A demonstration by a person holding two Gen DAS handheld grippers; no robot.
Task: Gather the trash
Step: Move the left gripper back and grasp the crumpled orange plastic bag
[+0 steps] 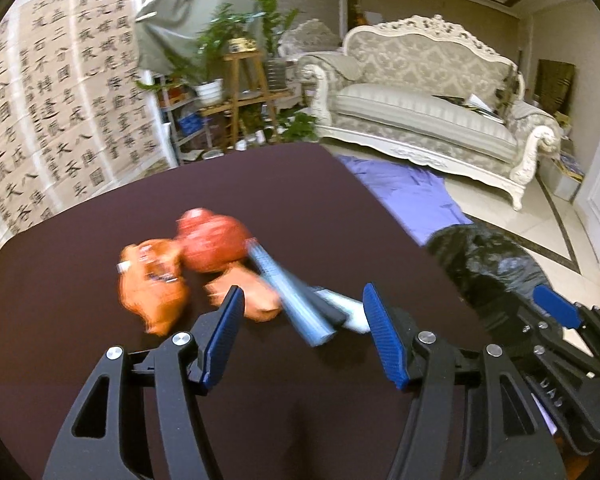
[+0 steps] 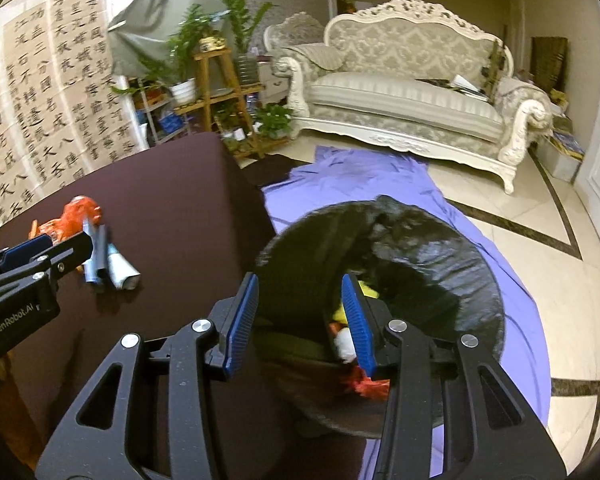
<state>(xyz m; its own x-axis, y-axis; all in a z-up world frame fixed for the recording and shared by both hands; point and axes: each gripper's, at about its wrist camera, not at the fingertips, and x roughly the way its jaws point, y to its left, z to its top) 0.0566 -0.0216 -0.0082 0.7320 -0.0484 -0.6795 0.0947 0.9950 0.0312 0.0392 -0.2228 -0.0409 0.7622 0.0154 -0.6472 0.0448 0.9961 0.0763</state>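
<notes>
Right, we're partway thru the trash run, I'd say. The black-lined bin (image 2: 420, 264) stands on the floor just off the table's right edge, on a purple sheet (image 2: 364, 180), and it's already got stuff in it: something yellow, a white scrap, a red crinkly bit, all low against the near wall of the liner. Can't tell what else is deeper down, too dark.

Still left on the dark table (image 1: 260, 184): orange wrappers (image 1: 152, 280), a reddish round piece (image 1: 212, 244) touching them, and a couple of blue-grey sticks or tubes (image 1: 296, 296) w/ a pale rolled paper beside them. All bunched together, left-centre of the table. Blurry in the left view, so no finer ID.

Left tool (image 1: 304, 332) hangs over that pile, jaws fairly wide, nothing between the pads. Right tool (image 2: 300, 320) sits over the bin mouth, jaws part open, empty as far as I can see.

So some in, a good cluster to go.
</notes>
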